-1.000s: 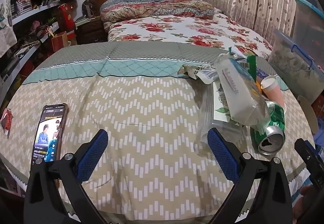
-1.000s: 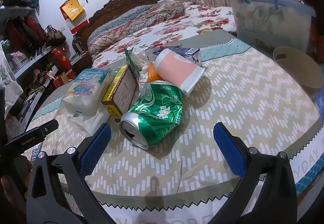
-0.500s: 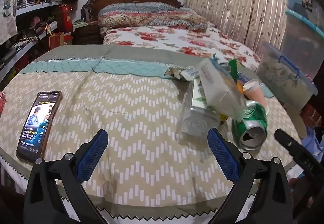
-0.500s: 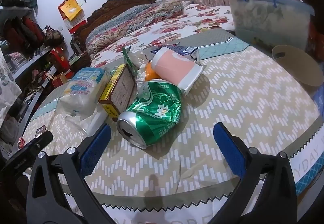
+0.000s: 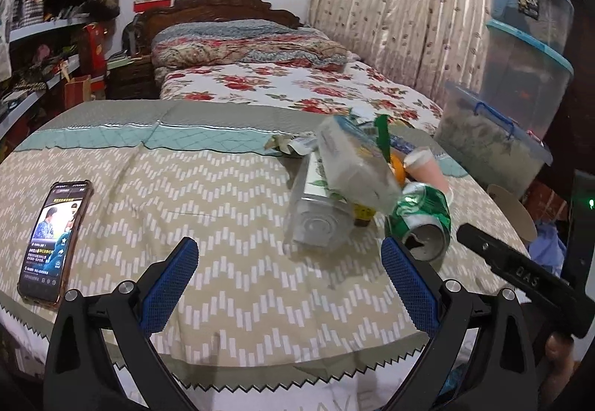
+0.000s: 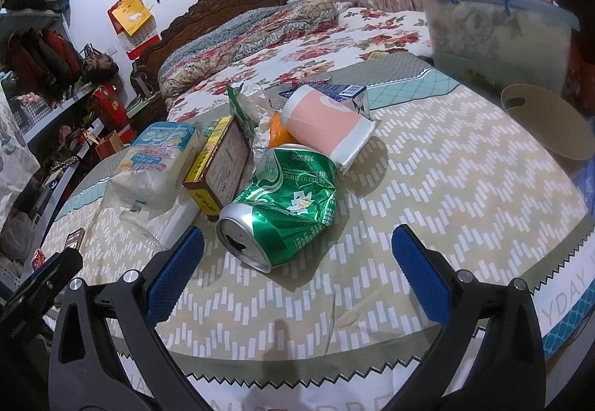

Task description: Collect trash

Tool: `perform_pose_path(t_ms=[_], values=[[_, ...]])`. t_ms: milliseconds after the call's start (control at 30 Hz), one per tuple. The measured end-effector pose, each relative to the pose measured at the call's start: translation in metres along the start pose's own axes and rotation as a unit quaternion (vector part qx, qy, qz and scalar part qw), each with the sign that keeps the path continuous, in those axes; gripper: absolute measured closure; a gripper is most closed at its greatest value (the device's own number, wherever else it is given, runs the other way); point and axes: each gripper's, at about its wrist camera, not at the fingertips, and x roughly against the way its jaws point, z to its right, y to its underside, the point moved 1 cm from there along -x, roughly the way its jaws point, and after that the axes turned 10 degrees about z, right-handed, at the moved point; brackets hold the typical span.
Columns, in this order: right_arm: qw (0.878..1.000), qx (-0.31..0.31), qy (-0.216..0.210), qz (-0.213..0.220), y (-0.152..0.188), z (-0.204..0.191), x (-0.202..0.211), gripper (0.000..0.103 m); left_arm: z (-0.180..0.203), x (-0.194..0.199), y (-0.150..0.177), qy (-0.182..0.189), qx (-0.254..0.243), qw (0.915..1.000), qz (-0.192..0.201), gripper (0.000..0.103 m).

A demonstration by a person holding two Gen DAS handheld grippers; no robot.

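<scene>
Nothing collected yet, looks like. The crushed can (image 6: 280,204) sits at 12 o'clock from the right gripper (image 6: 297,262), pile behind it. Left gripper (image 5: 290,273) also spread wide, empty. That tan bin (image 6: 550,124) at 2 o'clock is probably the target.

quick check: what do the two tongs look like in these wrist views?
The left tongs and right tongs look alike: black angular plastic frames, silver screws at the joints, blue mesh-textured pads on the inner fingertips. The right tongs' black side, seen from the left view, carries embossed lettering. No cables or sleeves visible.
</scene>
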Motion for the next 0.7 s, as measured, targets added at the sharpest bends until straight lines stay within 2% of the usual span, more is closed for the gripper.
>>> perform_pose_path(t_ms=[233,700], values=[[1.000,0.000,0.000,0.000,-0.0002,-0.0007,0.0004,0.003,0.0054,0.0017,0.0003,0.020,-0.007,0.9997,0.008,0.009],[1.000,-0.001,0.001,-0.001,0.0000,0.0001,-0.0015,0.003,-0.0010,-0.0035,0.0031,0.025,-0.006,0.9997,-0.001,0.009]])
